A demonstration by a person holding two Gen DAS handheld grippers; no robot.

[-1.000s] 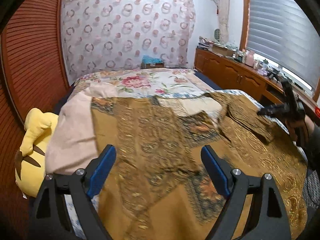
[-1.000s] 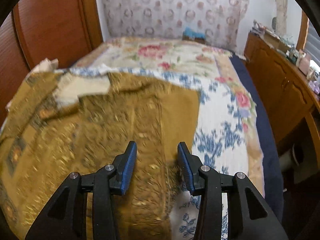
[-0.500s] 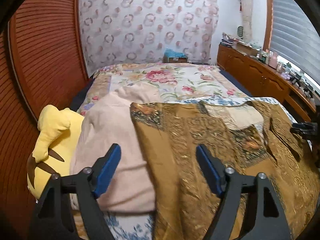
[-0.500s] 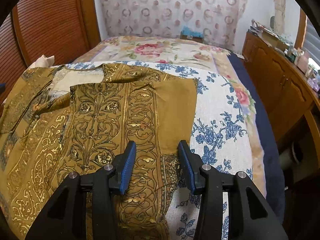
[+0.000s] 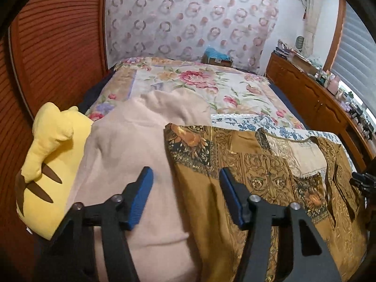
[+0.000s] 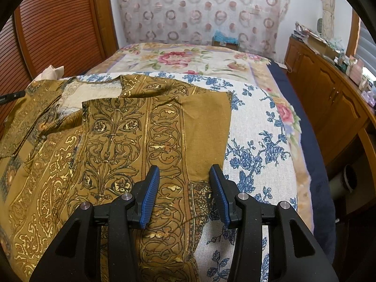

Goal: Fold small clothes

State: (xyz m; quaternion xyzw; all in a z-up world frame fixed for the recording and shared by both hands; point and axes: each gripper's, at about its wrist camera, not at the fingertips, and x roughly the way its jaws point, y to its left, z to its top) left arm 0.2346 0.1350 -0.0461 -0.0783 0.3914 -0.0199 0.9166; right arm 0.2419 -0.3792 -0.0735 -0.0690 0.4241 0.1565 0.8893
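Note:
An ochre-gold patterned garment (image 6: 117,145) lies spread on the bed, its right side folded inward with a straight edge. It also shows in the left wrist view (image 5: 258,174). My right gripper (image 6: 184,190) is open and empty, hovering over the garment's right edge. My left gripper (image 5: 185,192) is open and empty, above the garment's left edge where it meets a pale pink garment (image 5: 131,155). The right gripper's tip shows at the far right of the left wrist view (image 5: 363,181).
A yellow plush toy (image 5: 49,164) lies at the bed's left edge by the wooden louvered wall (image 5: 51,47). The floral bedspread (image 6: 253,145) extends to the right and far end. A wooden cabinet (image 6: 329,98) with clutter runs along the right.
My left gripper has swung left, from over the garment's middle to its left edge by the pink garment. The right gripper stayed put; its view went from blurred to steady.

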